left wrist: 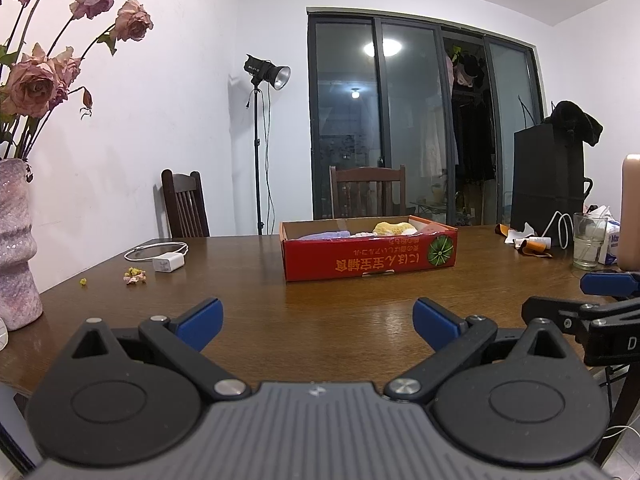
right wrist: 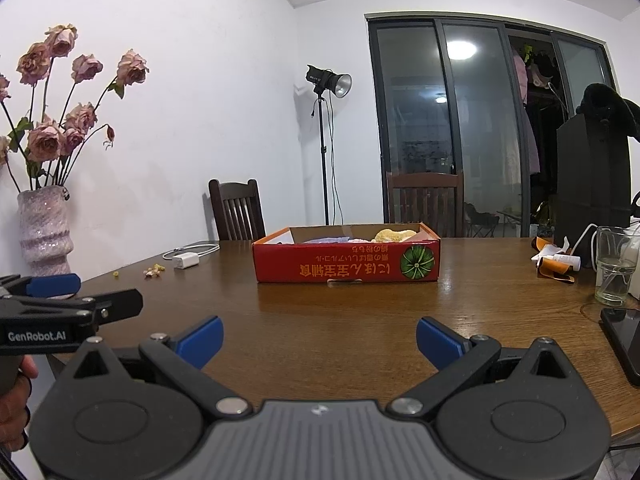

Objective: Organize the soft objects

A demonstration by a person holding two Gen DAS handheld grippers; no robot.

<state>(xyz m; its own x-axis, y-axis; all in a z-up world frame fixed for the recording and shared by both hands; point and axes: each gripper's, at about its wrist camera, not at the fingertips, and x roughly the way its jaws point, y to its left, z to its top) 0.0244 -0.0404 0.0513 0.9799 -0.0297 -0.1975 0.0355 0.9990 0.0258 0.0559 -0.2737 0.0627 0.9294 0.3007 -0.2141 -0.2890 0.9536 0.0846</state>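
Observation:
A shallow red cardboard box (left wrist: 370,258) (right wrist: 347,266) sits on the wooden table (left wrist: 312,312) (right wrist: 320,320). Inside lie soft items: a yellow one (left wrist: 394,227) (right wrist: 394,234), a lilac one (left wrist: 324,235) (right wrist: 326,241) and a pale pink one (left wrist: 362,235), mostly hidden by the box wall. My left gripper (left wrist: 318,326) is open and empty, well short of the box. My right gripper (right wrist: 319,340) is open and empty too, beside the left one. Each shows at the edge of the other's view, the right gripper (left wrist: 608,284) and the left gripper (right wrist: 52,286).
A pink vase of dried roses (left wrist: 16,240) (right wrist: 44,232) stands at the left. A white charger with cable (left wrist: 168,262) (right wrist: 186,260), petal crumbs (left wrist: 134,276), a glass (left wrist: 588,246) (right wrist: 614,266), wrappers (right wrist: 554,262), a phone (right wrist: 626,338), a black bag (left wrist: 548,180) and two chairs (left wrist: 186,206) (right wrist: 426,204) surround the table.

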